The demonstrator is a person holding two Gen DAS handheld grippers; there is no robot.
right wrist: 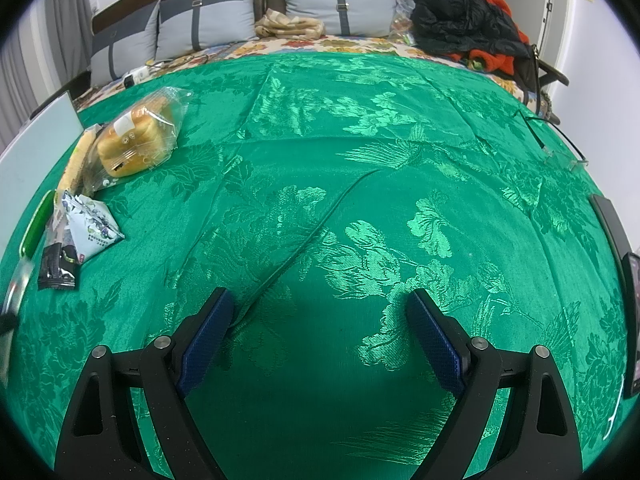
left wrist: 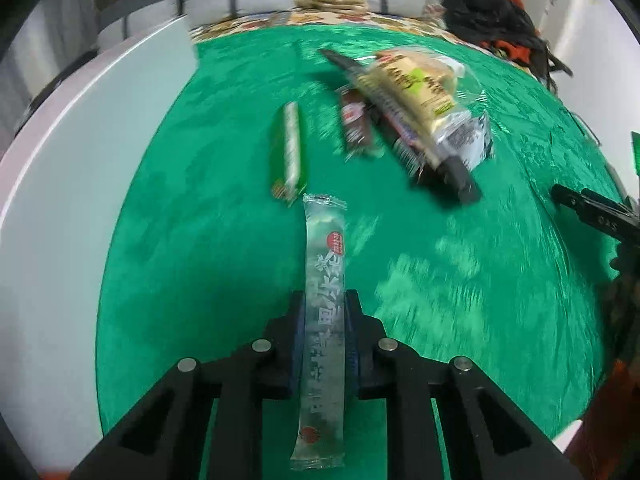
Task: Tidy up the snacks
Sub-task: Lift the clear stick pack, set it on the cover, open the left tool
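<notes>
My left gripper (left wrist: 325, 300) is shut on a long clear snack stick packet (left wrist: 324, 280), held above the green cloth (left wrist: 200, 240). Ahead of it lie a green stick packet (left wrist: 290, 152), a dark red bar (left wrist: 354, 120) and a pile of snacks with a yellow bag (left wrist: 412, 84) and a black packet (left wrist: 460, 178). My right gripper (right wrist: 320, 300) is open and empty over bare cloth (right wrist: 360, 160). In the right wrist view the pile lies at the far left: a bagged bread (right wrist: 136, 136), a white-blue pouch (right wrist: 90, 224) and a black packet (right wrist: 58, 268).
The cloth covers a table beside a white surface (left wrist: 60, 200). A bed with grey pillows (right wrist: 336, 4), folded fabric (right wrist: 288, 24) and dark and orange clothes (right wrist: 472, 28) stands behind. A dark device (right wrist: 628, 280) lies at the cloth's right edge.
</notes>
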